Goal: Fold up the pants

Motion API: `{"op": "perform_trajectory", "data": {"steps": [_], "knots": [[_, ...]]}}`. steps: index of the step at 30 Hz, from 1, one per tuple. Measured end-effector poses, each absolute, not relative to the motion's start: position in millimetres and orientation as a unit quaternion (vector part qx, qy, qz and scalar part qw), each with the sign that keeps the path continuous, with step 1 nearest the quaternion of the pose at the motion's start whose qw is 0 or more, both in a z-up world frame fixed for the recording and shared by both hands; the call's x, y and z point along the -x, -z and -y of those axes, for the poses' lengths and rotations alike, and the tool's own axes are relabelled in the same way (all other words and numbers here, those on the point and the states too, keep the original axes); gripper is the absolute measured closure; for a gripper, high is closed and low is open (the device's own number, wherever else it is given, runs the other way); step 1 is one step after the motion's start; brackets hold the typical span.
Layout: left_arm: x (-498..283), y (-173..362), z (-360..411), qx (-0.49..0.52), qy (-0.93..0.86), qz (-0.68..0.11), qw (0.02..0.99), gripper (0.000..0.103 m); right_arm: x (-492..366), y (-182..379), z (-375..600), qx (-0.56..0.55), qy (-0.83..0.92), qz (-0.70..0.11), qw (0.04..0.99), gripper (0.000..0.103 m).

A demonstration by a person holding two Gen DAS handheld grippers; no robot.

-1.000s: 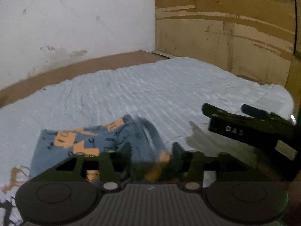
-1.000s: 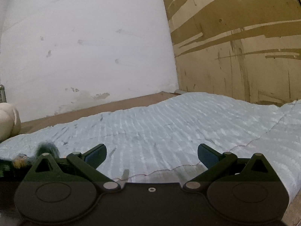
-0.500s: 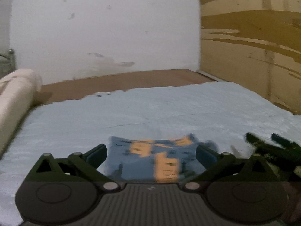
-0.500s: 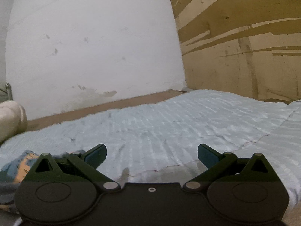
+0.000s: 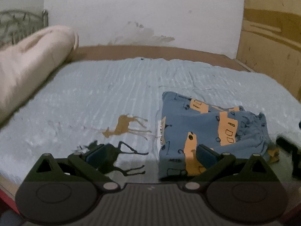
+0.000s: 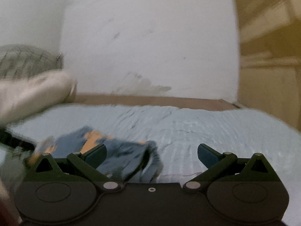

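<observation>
The fingers [image 5: 97, 155] of the left gripper [image 5: 151, 155] stand spread as wide as they go, with nothing gripped; between them shows the bedspread [image 5: 112, 98], and the right-hand finger overlaps the near edge of the pants [image 5: 207, 128] in the picture, though contact cannot be told. The fingers [image 6: 207, 153] of the right gripper [image 6: 151, 153] are also wide apart and hold nothing.

The pants, blue with orange patches, lie folded into a compact bundle on the pale blue bedspread, toward the right of the left wrist view, their right end bunched and rumpled. In the right wrist view, which is blurred, the same bundle lies low and left, partly behind the left-hand finger.

A brown deer print [image 5: 124, 125] and a dark one [image 5: 112, 156] mark the bedspread just left of the pants. A cream bolster pillow [image 5: 32, 62] lies along the bed's left edge. No container appears in either view. A white wall [image 5: 141, 13] and a wooden panel [image 5: 270, 37] stand behind the bed.
</observation>
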State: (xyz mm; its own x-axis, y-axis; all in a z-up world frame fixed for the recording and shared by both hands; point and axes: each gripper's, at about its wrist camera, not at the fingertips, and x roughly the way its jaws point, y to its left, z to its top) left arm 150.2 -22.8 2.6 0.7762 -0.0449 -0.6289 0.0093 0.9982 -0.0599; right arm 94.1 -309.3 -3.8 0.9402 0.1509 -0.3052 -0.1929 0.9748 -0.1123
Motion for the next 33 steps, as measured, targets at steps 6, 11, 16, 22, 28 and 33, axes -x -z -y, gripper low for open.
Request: {"op": "perform_trajectory", "data": {"steps": [6,11,16,22,28,33], "knots": [[-152,9,24,0.062,0.036,-0.341,0.937,0.001,-80,14,282,0.213,-0.096,-0.173,0.957,0.023],[-149,16,23,0.09,0.041,-0.343,0.934,0.001,-81,20,264,0.278,-0.097,-0.169,0.941,0.035],[-144,15,19,0.105,0.041,-0.34,0.934,0.001,-86,28,245,0.334,-0.1,-0.175,0.921,0.047],[-139,12,21,0.114,0.05,-0.336,0.934,0.001,-92,29,234,0.373,-0.121,-0.168,0.904,0.079],[-138,9,20,0.118,0.043,-0.33,0.936,0.001,-73,16,241,0.345,-0.124,-0.143,0.919,0.095],[-144,11,15,0.137,0.03,-0.336,0.931,0.001,-57,20,247,0.34,-0.144,-0.169,0.914,0.096]]}}
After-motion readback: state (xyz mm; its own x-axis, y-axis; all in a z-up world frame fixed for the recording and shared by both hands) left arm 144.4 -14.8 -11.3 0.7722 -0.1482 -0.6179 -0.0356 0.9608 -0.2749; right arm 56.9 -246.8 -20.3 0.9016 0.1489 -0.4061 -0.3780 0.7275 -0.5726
